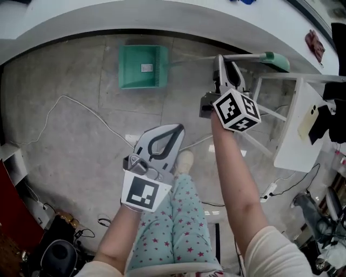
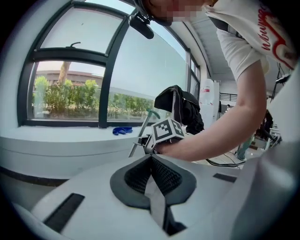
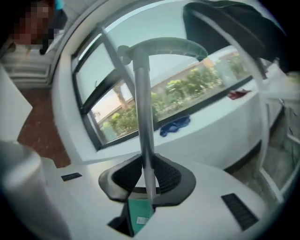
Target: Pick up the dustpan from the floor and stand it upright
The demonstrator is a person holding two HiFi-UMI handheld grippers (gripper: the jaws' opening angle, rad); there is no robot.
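A dustpan (image 1: 141, 66) has its green pan low by the floor's (image 1: 81, 140) far edge, under the curved window wall (image 1: 162, 16). Its long shaft (image 3: 143, 117) runs rightward to a green grip (image 1: 274, 60). The right claw (image 1: 227, 67) is clamped on that shaft partway along. The left claw (image 1: 162, 138), pinched together and empty, is farther off. Only the right gripper view shows the pads biting the shaft, with the pan below them.

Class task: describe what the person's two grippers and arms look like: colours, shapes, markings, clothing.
Both the left gripper and right gripper have pale grey shells with dark ribbed pads. Each carries a white cube printed with black square markers. The arms are bare below short white sleeves.
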